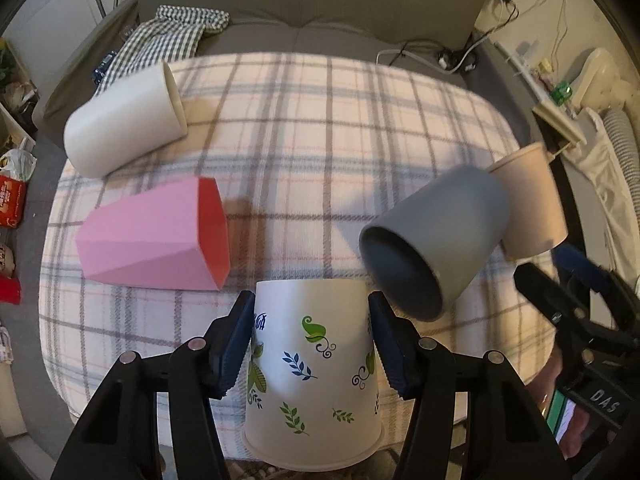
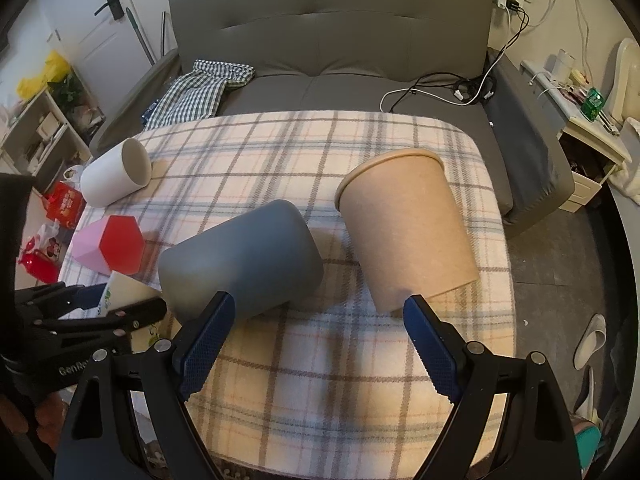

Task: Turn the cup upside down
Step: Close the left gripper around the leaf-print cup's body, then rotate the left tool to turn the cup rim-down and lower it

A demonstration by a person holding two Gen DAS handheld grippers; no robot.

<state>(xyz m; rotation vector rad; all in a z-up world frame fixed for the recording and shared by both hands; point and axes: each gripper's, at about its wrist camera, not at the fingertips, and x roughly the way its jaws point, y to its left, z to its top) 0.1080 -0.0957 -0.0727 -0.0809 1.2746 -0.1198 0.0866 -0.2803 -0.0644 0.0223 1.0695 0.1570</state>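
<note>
Between our left gripper [image 1: 311, 340] fingers, we are holding the leaf-printed paper cup [image 1: 314, 376], pads pressing its two sides, rim toward us and base pointing away, near the front edge of the plaid blanket [image 1: 320, 128]. Gripping mid-wall is giving us a pivot for turning it over. Our right gripper [image 2: 318, 334] is hovering spread wide and holding nothing, fingers pointing between the gray cup [image 2: 240, 260] and the brown paper cup [image 2: 408, 232], both on their sides, likely waiting their turn. A white cup [image 1: 124, 124] and pink cup [image 1: 156, 236] are lying farther left.
</note>
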